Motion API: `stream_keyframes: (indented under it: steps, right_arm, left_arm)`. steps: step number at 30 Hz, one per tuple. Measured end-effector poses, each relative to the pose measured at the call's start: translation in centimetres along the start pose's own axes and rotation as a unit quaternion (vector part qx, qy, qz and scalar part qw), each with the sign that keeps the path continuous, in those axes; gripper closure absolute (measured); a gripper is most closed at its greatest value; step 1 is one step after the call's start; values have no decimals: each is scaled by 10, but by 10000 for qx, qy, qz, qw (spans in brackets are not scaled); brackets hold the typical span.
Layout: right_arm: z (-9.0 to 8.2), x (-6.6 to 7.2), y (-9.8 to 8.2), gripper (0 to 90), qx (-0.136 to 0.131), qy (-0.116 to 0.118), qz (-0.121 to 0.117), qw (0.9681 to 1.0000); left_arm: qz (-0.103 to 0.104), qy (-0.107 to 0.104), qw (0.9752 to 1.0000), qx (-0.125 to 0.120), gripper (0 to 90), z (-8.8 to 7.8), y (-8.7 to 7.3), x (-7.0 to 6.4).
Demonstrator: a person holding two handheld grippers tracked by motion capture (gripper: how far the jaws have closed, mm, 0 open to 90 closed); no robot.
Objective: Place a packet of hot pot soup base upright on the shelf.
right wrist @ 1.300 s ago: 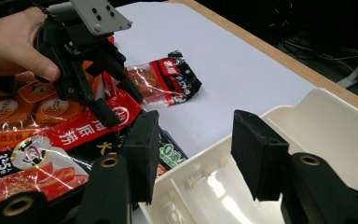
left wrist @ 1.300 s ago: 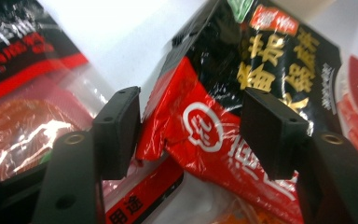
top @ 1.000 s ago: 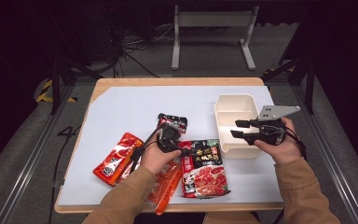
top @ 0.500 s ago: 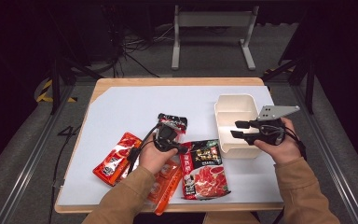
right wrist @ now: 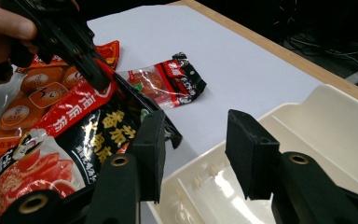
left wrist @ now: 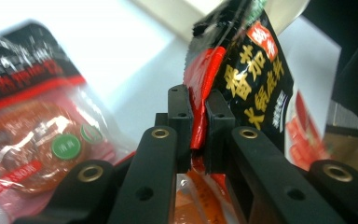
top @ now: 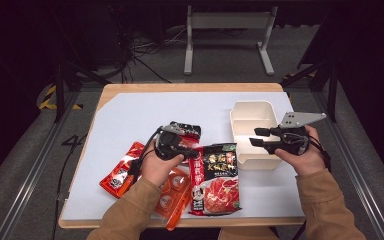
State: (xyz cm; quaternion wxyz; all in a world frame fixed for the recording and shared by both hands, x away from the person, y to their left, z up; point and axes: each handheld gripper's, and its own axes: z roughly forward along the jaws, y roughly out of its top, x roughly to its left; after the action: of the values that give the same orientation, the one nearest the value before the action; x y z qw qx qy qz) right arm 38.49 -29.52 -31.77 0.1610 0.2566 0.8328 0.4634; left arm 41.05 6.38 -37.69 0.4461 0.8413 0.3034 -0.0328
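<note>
Your left gripper (left wrist: 198,126), its jaws having just been closing, pinches the red edge of the glossy, crinkly tomato soup-base packet (top: 219,175), just left of the smooth cream two-compartment box (top: 252,134). Your right gripper (top: 256,137) hangs unclenched above that box. More shiny snack packets (top: 122,170) lie on the pale mat (top: 130,115) covering the wooden table (top: 190,87), dark floor beyond.

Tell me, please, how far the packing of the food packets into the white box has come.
Done: nothing yet, as far as the box shows inside. In hand: the left gripper has just closed on the red edge of the black and red packet; the right gripper waits, jaws apart, over the box rim. Left: that packet, the small dark one and the orange ones.
</note>
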Motion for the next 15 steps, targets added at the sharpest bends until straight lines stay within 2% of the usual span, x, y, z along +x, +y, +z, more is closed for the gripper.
stream_keyframes:
  steps: [6,7,9,13,15]
  right_arm:
    - [-3,0,1,577,-39,17,53,10000]
    - [-3,0,1,577,-39,17,53,10000]
    - [-6,2,3,577,-95,21,60,9999]
    - [-8,3,4,577,-136,37,44,9999]
    - [-9,4,5,573,-152,48,36,9999]
  left_arm:
    - [301,103,9987,-402,851,-14,6,-17]
    - [301,103,9987,-402,851,-14,6,-17]
    - [442,135,9972,-584,851,-21,8,-26]
    - [518,140,9958,-738,847,-29,11,-33]
    - [646,263,9939,-857,847,-34,12,-39]
